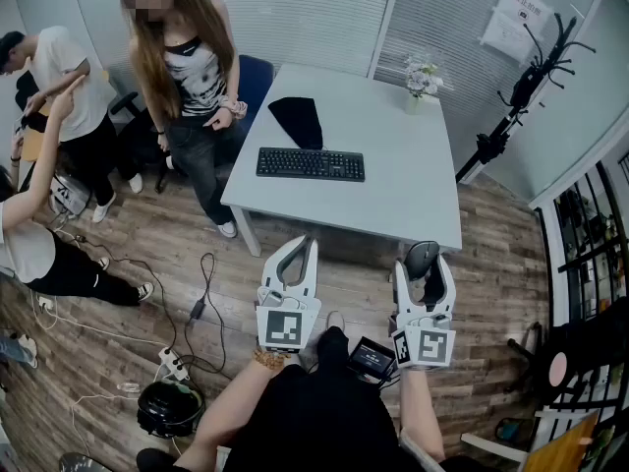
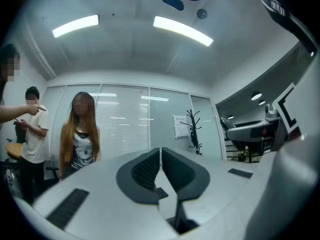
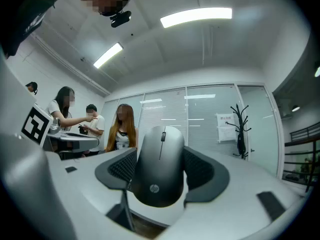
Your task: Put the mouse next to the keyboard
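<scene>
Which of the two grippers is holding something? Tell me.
The right gripper: its jaws clamp the grey mouse upright between them. The left gripper has its jaws together with nothing in them.

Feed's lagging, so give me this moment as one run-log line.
mouse: held, not yet on table | right claw: shut on mouse | left claw: shut, empty | keyboard: on table, untouched

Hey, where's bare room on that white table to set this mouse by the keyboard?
The widest bare patch of the table lies right of the keyboard, between the flower vase and the near edge. A narrow bare strip runs along the keyboard's near side. Behind it, the black cloth crowds the space.
</scene>
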`<state>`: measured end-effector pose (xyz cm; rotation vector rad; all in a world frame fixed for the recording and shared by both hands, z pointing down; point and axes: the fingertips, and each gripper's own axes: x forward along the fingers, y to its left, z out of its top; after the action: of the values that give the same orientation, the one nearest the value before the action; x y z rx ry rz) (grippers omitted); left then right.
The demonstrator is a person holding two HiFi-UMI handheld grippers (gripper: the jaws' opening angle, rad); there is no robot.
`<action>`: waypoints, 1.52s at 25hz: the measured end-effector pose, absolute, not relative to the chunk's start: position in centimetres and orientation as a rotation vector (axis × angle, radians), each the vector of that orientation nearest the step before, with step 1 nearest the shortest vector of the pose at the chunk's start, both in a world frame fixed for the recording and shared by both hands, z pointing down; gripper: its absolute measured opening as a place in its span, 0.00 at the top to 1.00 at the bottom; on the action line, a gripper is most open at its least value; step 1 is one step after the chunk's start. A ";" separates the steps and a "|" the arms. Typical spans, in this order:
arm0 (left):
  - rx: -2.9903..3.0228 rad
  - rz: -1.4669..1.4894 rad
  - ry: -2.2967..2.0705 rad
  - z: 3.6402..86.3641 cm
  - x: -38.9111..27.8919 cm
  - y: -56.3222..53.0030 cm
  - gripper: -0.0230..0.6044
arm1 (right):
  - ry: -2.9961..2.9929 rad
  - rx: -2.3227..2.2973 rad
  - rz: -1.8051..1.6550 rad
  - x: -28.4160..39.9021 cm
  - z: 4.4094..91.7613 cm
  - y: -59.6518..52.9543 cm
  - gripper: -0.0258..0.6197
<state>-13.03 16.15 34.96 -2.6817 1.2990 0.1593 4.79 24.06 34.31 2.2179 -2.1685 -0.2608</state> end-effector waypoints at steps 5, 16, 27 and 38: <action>-2.716 0.151 1.309 35.8 -13.1 16.6 0.94 | -2.174 2.222 -0.256 4.6 34.2 24.3 0.50; -2.706 0.124 1.293 35.7 -12.4 15.9 0.94 | -2.182 2.242 -0.247 5.2 34.7 22.9 0.50; -2.699 0.081 1.304 36.3 -10.6 13.1 0.94 | -2.191 2.221 -0.251 6.8 35.5 19.2 0.50; -2.696 0.050 1.338 37.0 -9.5 9.1 0.94 | -2.201 2.204 -0.232 8.4 35.9 14.7 0.50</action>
<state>-9.50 9.13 36.99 -2.6960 1.3377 0.0502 8.42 14.69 35.94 2.2043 -2.2012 -0.2317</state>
